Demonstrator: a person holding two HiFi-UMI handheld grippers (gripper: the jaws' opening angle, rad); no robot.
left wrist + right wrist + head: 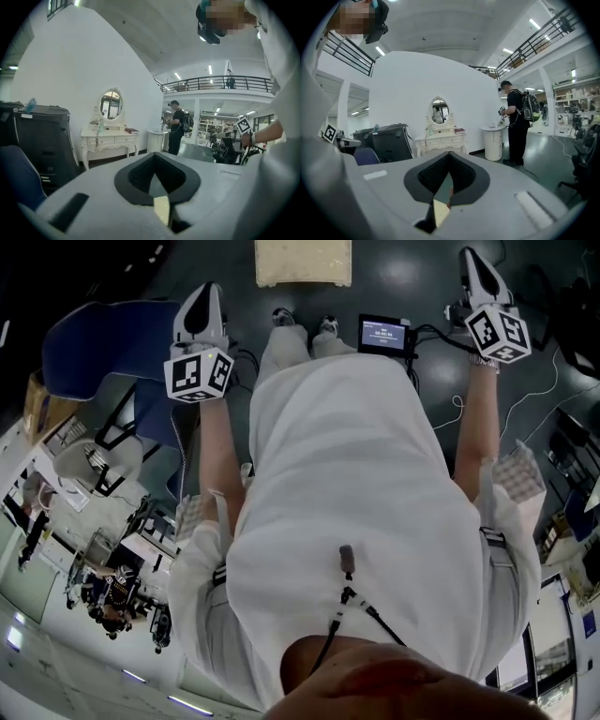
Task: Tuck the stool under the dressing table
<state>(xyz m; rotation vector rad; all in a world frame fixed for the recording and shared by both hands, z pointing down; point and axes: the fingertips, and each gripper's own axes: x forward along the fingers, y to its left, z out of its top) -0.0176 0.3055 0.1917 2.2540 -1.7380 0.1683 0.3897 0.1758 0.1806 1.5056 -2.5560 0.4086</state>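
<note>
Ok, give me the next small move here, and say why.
Probably lower both grippers toward the beige stool seat, opening the jaws on the way. The left gripper and right gripper are shut and empty, the seat lies just beyond the person's shoes, and the white dressing table stands far off by the wall.
</note>
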